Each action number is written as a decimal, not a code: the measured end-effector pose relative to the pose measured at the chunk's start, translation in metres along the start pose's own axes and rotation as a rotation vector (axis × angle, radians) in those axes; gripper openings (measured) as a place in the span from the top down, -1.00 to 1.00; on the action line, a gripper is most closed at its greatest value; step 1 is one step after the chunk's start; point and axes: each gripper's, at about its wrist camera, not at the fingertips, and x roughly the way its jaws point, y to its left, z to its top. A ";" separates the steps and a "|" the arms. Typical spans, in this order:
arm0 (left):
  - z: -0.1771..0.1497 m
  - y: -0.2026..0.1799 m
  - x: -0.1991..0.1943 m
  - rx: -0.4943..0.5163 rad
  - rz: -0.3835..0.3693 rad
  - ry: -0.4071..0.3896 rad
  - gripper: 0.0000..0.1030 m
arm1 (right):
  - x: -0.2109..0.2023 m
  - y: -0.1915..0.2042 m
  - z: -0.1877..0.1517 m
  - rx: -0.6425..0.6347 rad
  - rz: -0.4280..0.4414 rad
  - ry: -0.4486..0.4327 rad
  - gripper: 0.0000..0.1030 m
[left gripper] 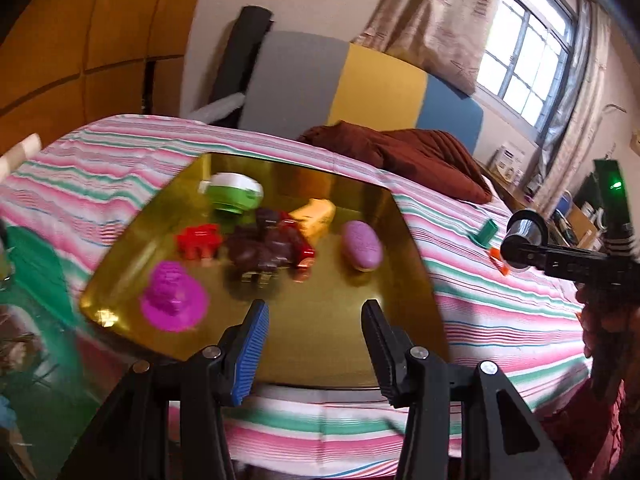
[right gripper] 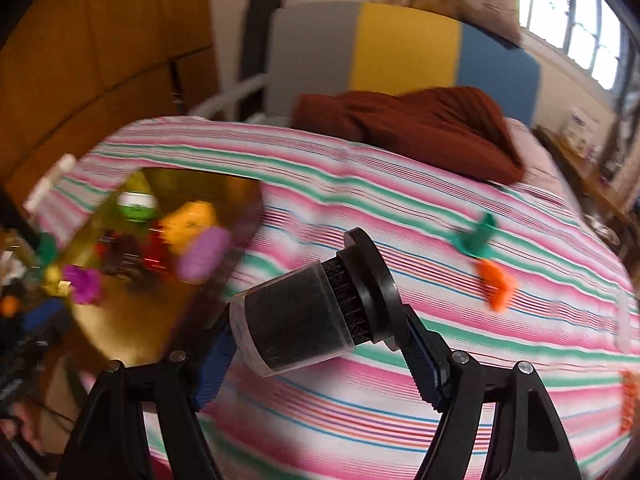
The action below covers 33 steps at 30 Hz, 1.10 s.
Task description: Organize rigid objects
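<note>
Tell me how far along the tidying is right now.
Mostly done: several toys already sit on the gold tray. In hand: the right gripper carries a black cylinder. Left: a green piece and an orange piece on the striped bedspread.

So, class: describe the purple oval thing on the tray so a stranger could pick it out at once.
Find the gold tray lying on the striped bedspread. At its right-hand side in the left wrist view, beside the yellow block, lies the purple oval piece. It alone is smooth, rounded and pale purple; the magenta toy is brighter and ridged.
</note>
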 end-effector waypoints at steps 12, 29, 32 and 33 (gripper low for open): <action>0.008 0.051 -0.021 -0.116 0.085 -0.044 0.06 | 0.043 0.149 0.008 -0.173 0.226 0.079 -0.49; 0.015 0.092 -0.040 -0.255 0.145 -0.113 0.06 | 0.096 0.200 -0.011 -0.075 0.334 0.215 -0.61; 0.013 0.089 -0.038 -0.249 0.148 -0.106 0.06 | 0.077 0.182 -0.010 -0.034 0.351 0.169 -0.70; 0.013 0.087 -0.037 -0.246 0.144 -0.104 0.06 | 0.071 0.175 -0.011 -0.022 0.354 0.158 -0.70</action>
